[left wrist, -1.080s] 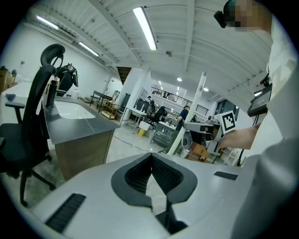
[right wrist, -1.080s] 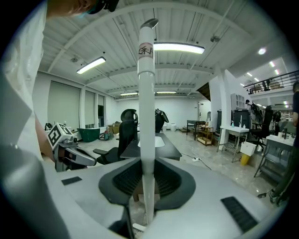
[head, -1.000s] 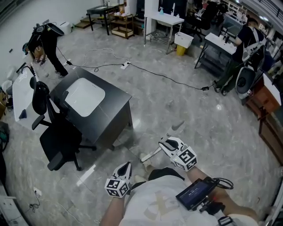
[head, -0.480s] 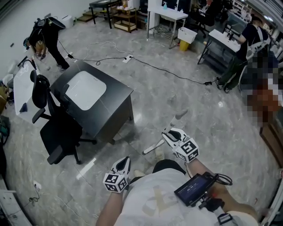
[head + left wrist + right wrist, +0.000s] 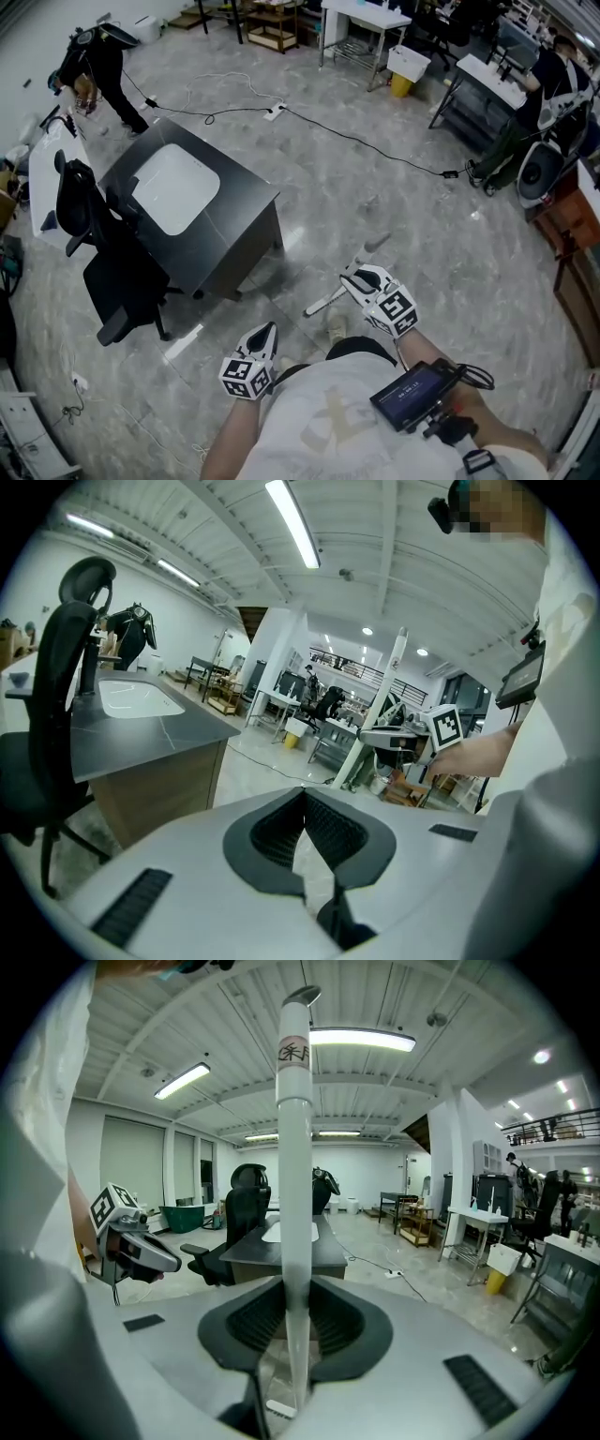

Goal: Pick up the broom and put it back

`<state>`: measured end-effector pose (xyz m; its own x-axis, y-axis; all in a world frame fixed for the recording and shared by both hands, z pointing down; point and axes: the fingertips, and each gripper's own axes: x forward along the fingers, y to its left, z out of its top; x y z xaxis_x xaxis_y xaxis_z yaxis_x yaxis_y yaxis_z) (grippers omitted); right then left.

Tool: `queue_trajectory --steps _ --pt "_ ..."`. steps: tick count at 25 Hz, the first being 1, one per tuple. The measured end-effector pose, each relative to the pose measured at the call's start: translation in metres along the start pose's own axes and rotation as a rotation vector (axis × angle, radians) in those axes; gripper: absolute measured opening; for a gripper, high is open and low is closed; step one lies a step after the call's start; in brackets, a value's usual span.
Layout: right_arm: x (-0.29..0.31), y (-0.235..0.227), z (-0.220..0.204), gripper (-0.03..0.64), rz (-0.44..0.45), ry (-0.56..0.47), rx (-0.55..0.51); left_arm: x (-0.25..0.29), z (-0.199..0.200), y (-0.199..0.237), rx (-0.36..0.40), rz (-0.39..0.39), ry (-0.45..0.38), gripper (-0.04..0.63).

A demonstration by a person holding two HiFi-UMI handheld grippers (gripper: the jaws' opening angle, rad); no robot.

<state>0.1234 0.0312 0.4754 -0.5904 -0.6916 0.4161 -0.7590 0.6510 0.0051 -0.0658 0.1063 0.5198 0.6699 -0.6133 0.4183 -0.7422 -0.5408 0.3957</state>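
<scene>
The broom is a long white pole (image 5: 292,1147) that stands upright between the jaws of my right gripper (image 5: 292,1297), which is shut on it. In the head view the pole (image 5: 323,304) slants past my right gripper (image 5: 353,278), and its capped end (image 5: 382,241) points away over the floor. The broom's head is hidden. My left gripper (image 5: 267,331) hangs lower left, beside the person's body. Its pads (image 5: 323,822) meet at the tips with nothing between them. The left gripper view also shows the right gripper (image 5: 403,735) with the pole (image 5: 375,714) in it.
A dark desk (image 5: 230,234) with a white inset stands to the left, with a black office chair (image 5: 103,272) beside it. A black cable (image 5: 375,150) runs over the grey floor. A person (image 5: 94,61) bends at the far left. Tables and a yellow bin (image 5: 401,86) line the back.
Both grippers have moved a short way across the floor with the person. The broom has stayed in the right gripper. The desk and chair sit slightly further left in the view.
</scene>
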Motion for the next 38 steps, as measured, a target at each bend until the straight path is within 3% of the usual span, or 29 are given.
queue_trajectory --steps 13,23,38 --pt "0.051 -0.069 -0.013 0.091 0.181 0.042 -0.089 0.083 0.036 -0.007 -0.002 0.083 0.053 0.012" --pt "0.085 -0.105 -0.022 0.091 0.293 0.053 -0.120 0.124 0.063 -0.015 -0.011 0.166 0.032 0.012" --pt "0.147 -0.115 -0.059 0.091 0.327 0.143 -0.098 0.141 0.064 0.006 -0.045 0.189 0.067 0.012"
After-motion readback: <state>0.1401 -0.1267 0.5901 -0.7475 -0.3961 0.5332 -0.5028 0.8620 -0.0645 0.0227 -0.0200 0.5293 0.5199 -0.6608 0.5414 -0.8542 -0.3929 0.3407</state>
